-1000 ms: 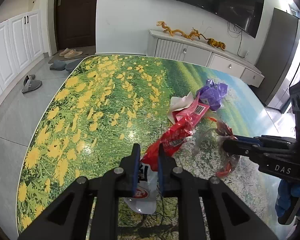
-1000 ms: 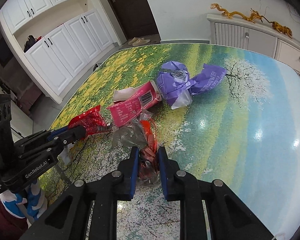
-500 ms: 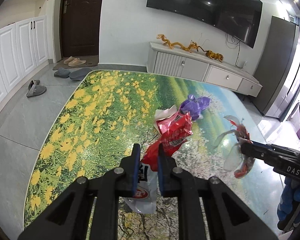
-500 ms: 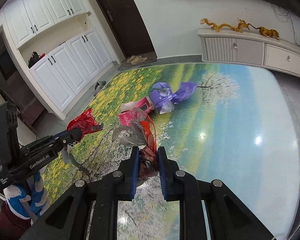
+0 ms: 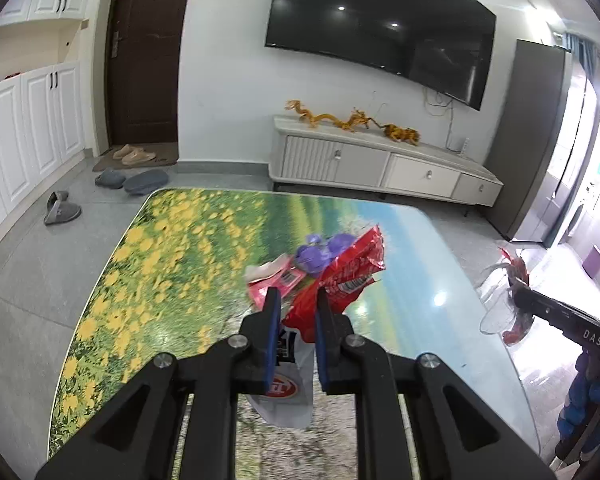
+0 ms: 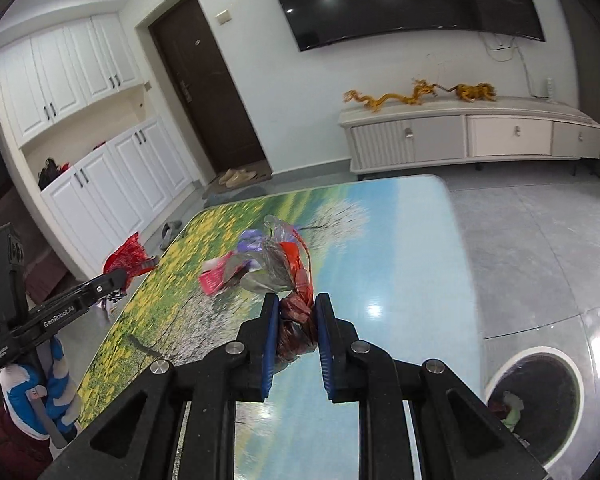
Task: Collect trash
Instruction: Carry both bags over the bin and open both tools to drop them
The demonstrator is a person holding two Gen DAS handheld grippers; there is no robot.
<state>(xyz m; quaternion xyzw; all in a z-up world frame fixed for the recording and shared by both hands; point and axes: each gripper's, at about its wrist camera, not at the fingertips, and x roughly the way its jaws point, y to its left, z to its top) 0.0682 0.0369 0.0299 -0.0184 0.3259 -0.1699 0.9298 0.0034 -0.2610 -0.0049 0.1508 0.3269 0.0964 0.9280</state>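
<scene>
The left tongs (image 5: 296, 320) are squeezed tight on a red snack bag (image 5: 340, 280), holding it up above the tabletop (image 5: 172, 264); the right tongs (image 6: 297, 320) are pinched on a crinkly clear and red wrapper (image 6: 288, 264), also up in the air. Two more bits of trash lie close together on the tabletop, a pink wrapper (image 5: 274, 282) and a purple wrapper (image 5: 316, 254) just behind it. A round bin (image 6: 534, 400) sits on the floor beside the tabletop, on the right side, with some trash inside. This looks like the carrying step; next, I think, each piece must be brought over the bin's hole and let go, then the tongs go back for the pink and purple ones.
</scene>
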